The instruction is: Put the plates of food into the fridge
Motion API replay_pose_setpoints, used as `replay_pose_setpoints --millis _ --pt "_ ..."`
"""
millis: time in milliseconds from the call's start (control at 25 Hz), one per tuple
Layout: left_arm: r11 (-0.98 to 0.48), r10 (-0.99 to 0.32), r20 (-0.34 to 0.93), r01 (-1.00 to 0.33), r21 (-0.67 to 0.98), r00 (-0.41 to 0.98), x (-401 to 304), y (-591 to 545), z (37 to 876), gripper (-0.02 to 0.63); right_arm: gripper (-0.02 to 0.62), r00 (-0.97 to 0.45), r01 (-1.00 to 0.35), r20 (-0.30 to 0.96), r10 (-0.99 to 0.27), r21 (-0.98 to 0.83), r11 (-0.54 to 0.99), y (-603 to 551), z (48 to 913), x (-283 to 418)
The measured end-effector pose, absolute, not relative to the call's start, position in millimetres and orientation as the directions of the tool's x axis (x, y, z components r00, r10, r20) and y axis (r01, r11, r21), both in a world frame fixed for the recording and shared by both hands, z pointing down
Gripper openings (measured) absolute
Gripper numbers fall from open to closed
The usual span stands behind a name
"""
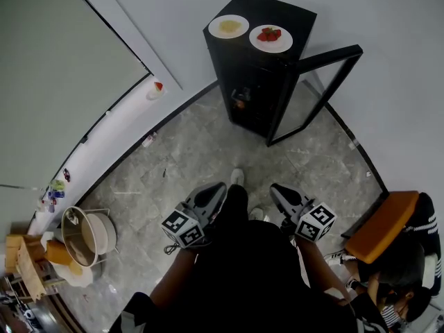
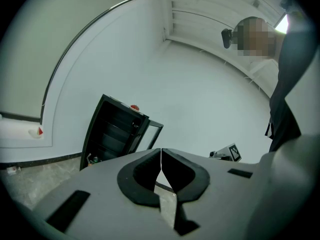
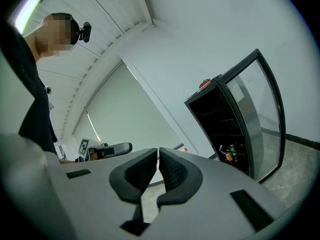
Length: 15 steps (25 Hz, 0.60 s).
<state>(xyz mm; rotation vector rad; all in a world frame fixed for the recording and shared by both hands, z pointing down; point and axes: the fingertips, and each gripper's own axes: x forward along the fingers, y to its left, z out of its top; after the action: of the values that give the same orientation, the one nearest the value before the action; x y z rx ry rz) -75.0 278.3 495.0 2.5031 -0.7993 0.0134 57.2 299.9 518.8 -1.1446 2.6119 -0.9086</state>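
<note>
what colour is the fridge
Black. The fridge shows best in the head view.

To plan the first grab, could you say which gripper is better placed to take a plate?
Probably the left gripper: both are shut and empty, but the open door stands ahead of the right gripper.

Present were two plates (yellow-food plate (image 1: 228, 26), red-food plate (image 1: 270, 38)), one fridge (image 1: 244, 64), two grippers (left gripper (image 1: 216, 189), right gripper (image 1: 277, 190)), one pot (image 1: 87, 236).
</note>
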Motion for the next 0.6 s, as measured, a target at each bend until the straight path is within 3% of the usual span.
replay_pose_setpoints --millis 600 --pt "-0.706 -0.524 0.182 -0.544 0.453 0.832 -67 210 507 0.025 0.031 -0.658 -0.637 0.146 -0.738 -0.632 0.442 234 540 68"
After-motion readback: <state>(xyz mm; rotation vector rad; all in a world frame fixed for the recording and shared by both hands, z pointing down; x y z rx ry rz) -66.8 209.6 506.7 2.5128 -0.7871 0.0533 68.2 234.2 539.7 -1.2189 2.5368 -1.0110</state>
